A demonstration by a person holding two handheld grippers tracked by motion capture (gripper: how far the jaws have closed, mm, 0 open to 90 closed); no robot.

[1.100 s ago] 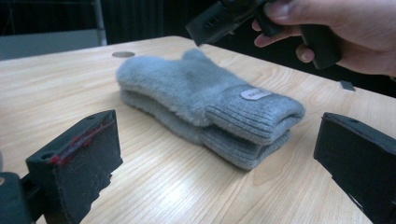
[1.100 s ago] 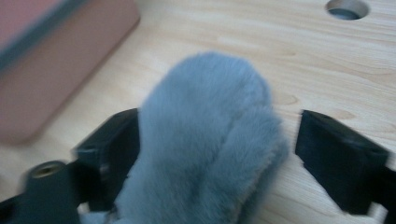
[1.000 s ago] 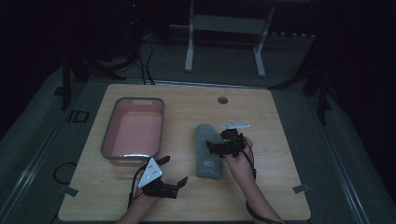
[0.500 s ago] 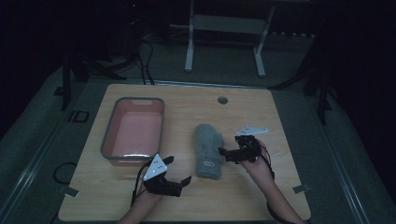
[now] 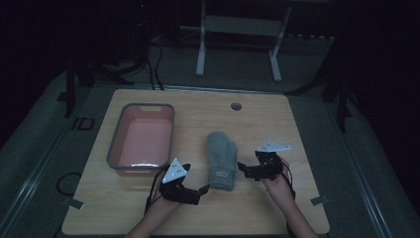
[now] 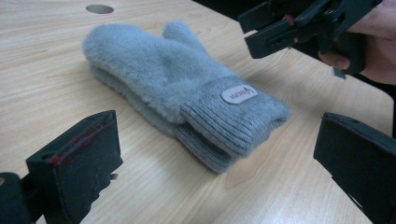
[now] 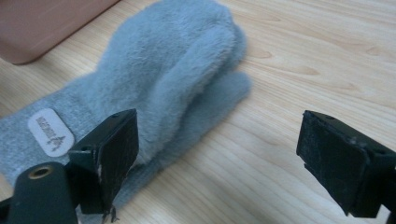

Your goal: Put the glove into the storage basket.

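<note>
1. A pink tray (image 5: 142, 139) sits at the counter's (image 5: 297, 129) left side.
2. The left gripper (image 5: 202, 189) rests near the mittens' cuff, fingers wide and holding nothing.
3. Two grey mittens (image 5: 221, 157), stacked, lie flat mid-counter, cuffs toward the person.
4. The right gripper (image 5: 241, 168) sits just beside them, fingers wide, holding nothing.

From up high we look forward and down on the table (image 5: 148, 208); both gripper views sit close, sharing the mitten (image 5: 221, 158) near 6 o'clock.
</note>
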